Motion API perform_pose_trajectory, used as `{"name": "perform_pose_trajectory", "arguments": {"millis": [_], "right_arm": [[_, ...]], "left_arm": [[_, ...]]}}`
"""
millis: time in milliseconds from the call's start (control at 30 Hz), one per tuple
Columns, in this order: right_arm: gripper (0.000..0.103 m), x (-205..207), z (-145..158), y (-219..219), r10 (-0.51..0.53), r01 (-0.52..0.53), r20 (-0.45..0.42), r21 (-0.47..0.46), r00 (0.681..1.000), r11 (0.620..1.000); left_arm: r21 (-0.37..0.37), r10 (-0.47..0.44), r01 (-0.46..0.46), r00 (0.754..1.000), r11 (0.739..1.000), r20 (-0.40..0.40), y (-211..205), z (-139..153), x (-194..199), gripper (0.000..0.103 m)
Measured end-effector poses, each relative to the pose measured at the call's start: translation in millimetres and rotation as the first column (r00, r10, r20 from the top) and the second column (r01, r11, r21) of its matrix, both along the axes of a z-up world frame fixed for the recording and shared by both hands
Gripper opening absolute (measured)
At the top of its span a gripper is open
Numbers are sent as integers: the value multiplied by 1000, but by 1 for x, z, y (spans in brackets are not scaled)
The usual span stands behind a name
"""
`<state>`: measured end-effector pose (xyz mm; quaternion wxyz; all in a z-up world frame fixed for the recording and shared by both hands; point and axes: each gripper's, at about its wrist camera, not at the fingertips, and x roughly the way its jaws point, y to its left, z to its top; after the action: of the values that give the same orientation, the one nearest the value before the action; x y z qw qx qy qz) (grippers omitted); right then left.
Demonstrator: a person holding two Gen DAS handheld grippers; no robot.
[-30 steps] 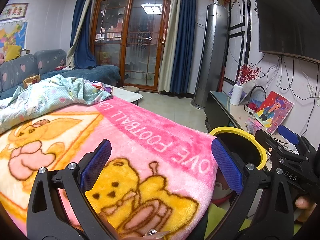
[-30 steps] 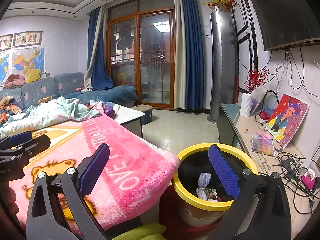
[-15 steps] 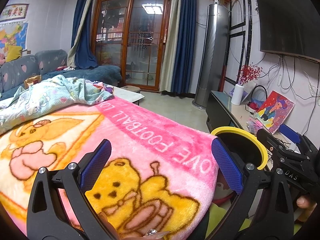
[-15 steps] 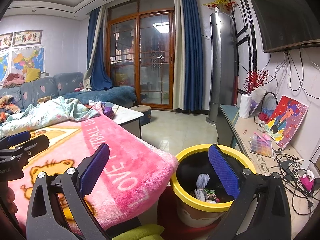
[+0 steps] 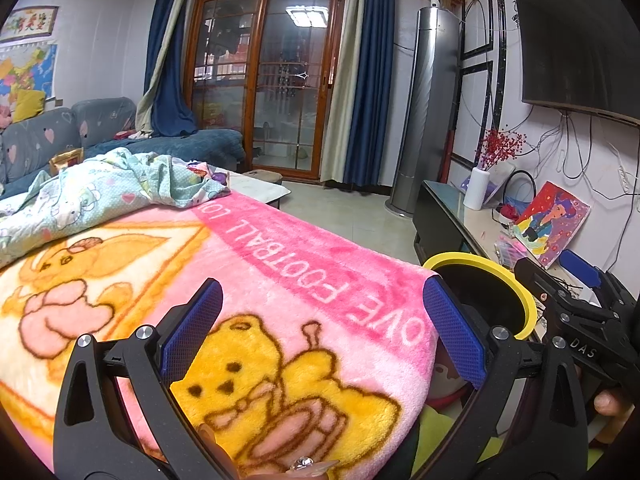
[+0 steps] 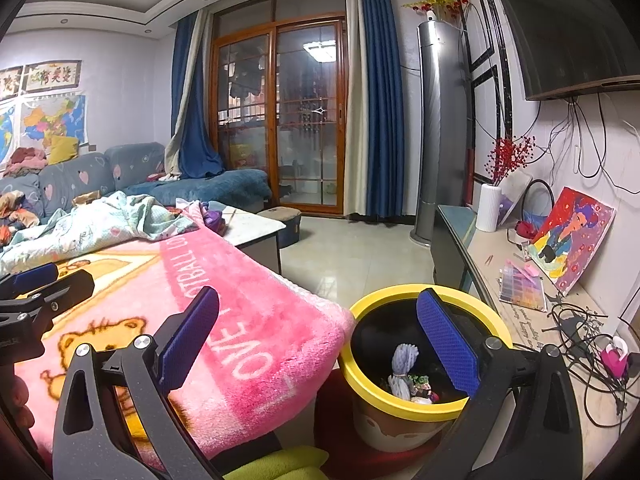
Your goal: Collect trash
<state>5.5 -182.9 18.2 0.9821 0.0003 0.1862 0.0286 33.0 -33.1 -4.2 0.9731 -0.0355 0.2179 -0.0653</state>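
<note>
A yellow-rimmed trash bin stands on the floor beside the pink blanket. Inside it lie a pale purple wad and small colourful scraps. My right gripper is open and empty, its right finger over the bin's mouth. My left gripper is open and empty above the blanket; the bin's rim shows at its right, and the right gripper's body beyond. The left gripper shows at the left edge of the right wrist view.
A crumpled light quilt lies at the blanket's far end. A low TV cabinet at right holds a painting, a white vase, cables and a bead box. A sofa stands at far left. Tiled floor lies beyond the bin.
Both views have shifted only slightly. The right gripper has drifted a little, so the bin sits marginally further left in its view. Both grippers stay open.
</note>
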Motion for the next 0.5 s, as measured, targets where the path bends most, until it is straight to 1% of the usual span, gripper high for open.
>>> {"name": "perform_pose_trajectory", "arguments": {"millis": [300, 400, 500], "right_arm": [[96, 1, -1, 0, -5, 5, 1, 1, 1000, 1000], [96, 3, -1, -2, -15, 15, 1, 8, 1000, 1000], [96, 6, 0, -2, -19, 19, -6, 12, 1000, 1000]], "left_arm": [[6, -2, 2, 1000, 1000, -4, 0, -1, 1, 92], [15, 8, -8, 1000, 1000, -13, 4, -2, 0, 92], [23, 38, -37, 999, 999, -33, 10, -5, 0, 92]]}}
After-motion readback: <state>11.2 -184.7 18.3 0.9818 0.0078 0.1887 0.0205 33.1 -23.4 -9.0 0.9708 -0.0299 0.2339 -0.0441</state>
